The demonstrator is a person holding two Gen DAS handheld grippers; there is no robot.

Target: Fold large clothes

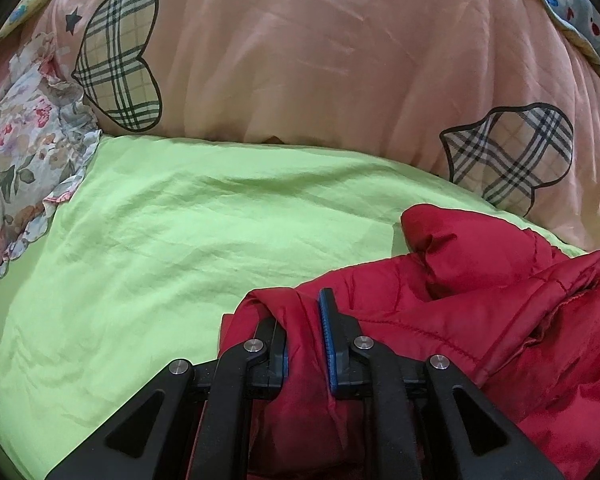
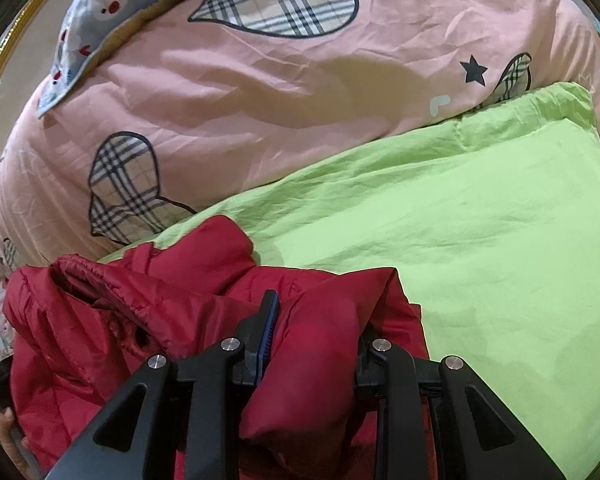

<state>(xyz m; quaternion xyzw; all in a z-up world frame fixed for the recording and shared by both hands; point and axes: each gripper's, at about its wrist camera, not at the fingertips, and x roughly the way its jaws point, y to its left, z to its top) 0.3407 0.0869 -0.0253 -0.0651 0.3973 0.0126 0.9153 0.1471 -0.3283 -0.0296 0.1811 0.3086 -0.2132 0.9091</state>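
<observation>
Left wrist only: floral ruffled cloth [image 1: 24,152] beside green sheet [image 1: 180,240].

A lime-green sheet [image 1: 180,220] lies spread and lightly creased. Behind it bulges a pink quilt [image 1: 300,60] printed with plaid hearts, touching a floral ruffled cloth [image 1: 24,140] at the left.

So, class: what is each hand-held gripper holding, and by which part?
Both hold the red padded jacket. The left hand-held gripper and the right hand-held gripper each pinch a bunched fold at its edge; which part exactly cannot be told.
</observation>
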